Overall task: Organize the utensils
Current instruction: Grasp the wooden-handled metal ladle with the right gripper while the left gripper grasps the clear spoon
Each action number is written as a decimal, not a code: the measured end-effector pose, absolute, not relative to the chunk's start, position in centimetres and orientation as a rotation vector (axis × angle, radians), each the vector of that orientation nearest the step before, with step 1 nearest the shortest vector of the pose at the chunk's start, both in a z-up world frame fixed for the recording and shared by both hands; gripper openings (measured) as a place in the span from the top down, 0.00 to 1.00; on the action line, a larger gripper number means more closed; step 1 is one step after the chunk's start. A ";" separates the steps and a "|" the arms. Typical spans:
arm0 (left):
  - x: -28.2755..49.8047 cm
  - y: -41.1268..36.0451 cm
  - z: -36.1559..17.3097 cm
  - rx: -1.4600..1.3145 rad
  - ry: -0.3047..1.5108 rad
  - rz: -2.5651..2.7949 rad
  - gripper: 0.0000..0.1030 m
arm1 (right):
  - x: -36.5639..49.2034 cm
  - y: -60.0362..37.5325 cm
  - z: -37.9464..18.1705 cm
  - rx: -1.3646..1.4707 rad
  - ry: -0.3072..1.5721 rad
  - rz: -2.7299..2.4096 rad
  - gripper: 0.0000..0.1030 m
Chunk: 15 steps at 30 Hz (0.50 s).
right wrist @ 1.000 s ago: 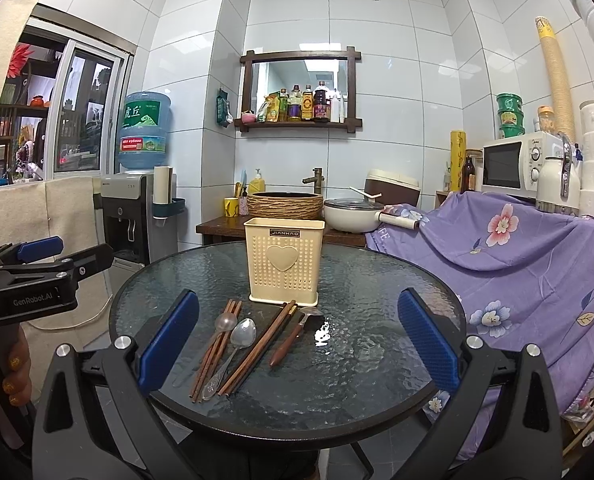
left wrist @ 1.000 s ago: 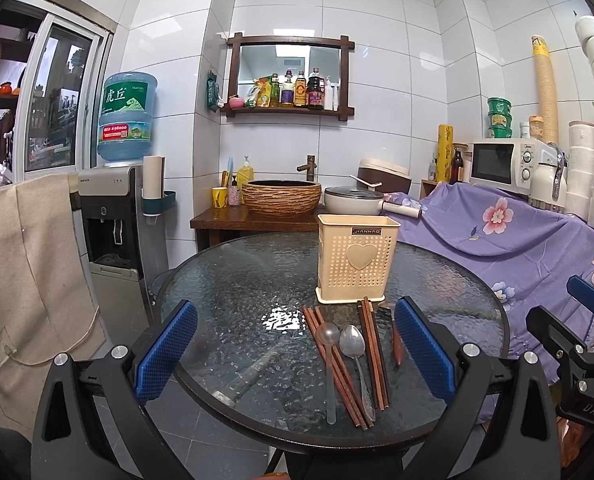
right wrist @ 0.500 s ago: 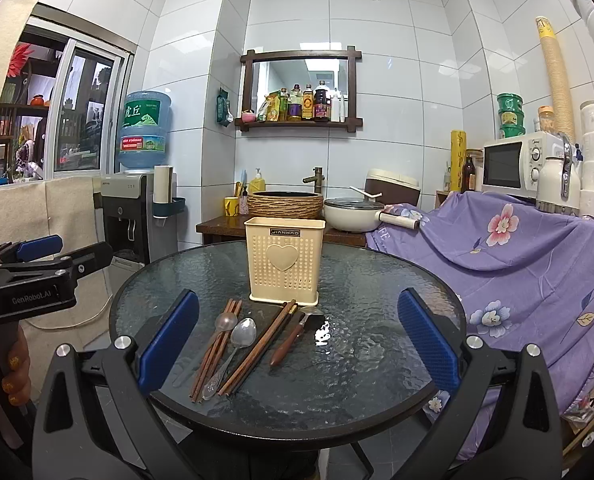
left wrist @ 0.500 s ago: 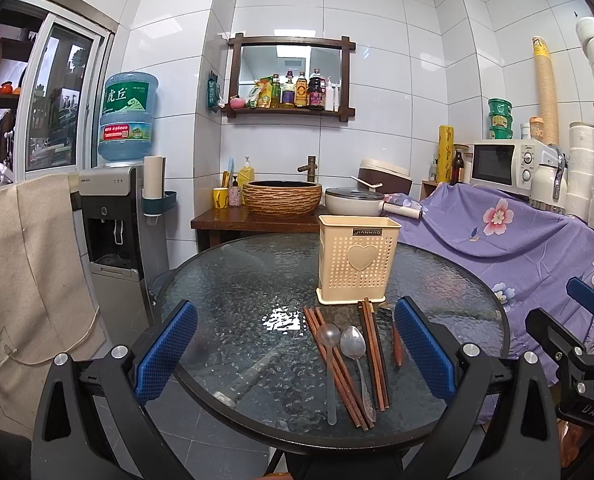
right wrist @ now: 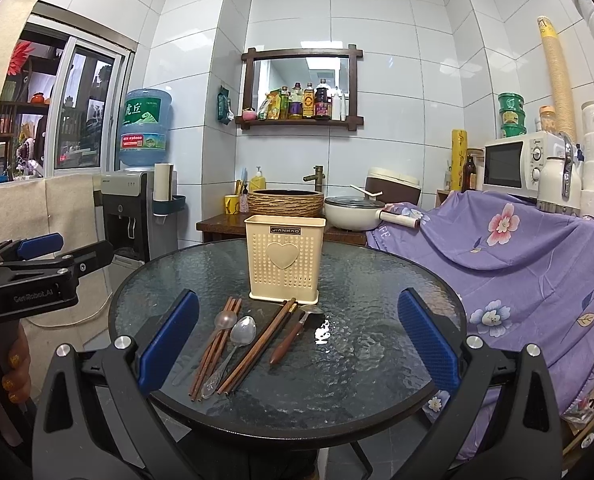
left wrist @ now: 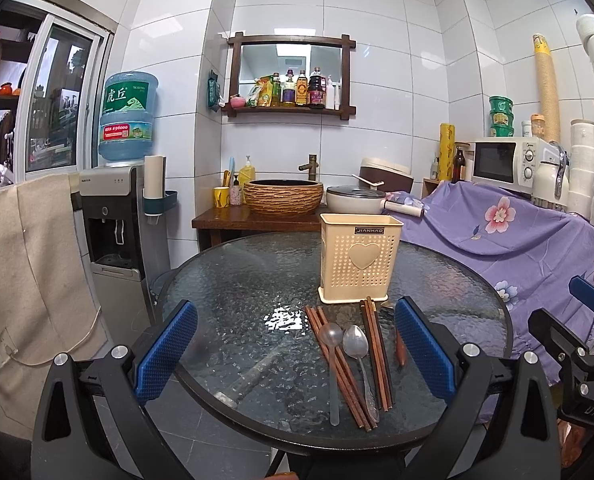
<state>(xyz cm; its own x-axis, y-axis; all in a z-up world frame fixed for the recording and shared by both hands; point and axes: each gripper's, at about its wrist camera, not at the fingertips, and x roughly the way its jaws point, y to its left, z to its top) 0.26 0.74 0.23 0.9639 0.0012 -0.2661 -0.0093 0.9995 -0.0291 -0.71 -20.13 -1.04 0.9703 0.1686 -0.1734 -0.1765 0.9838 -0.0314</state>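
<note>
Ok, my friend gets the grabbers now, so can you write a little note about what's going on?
Left gripper: open, empty, held back from the table.
Right gripper: open, empty, also held back.
The cream utensil holder stands upright on the round glass table; its inside cannot be seen.
In front of it, lying flat: a clear plastic spoon, a metal spoon, two bundles of brown chopsticks, and a wooden-handled utensil.
Done: nothing visibly yet.
Left: pick each piece up and stand it in the holder.
</note>
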 end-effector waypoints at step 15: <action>7.2 3.0 -4.5 -0.056 0.506 0.010 0.06 | 5.5 -20.6 -5.0 -0.040 0.378 0.161 0.05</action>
<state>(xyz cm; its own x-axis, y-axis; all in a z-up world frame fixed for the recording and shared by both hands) 7.20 3.04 -4.49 0.8748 -0.0044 -0.4845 -0.0232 0.9984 -0.0509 5.52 -20.59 -5.01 0.9169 0.1487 -0.3705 -0.1635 0.9865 -0.0087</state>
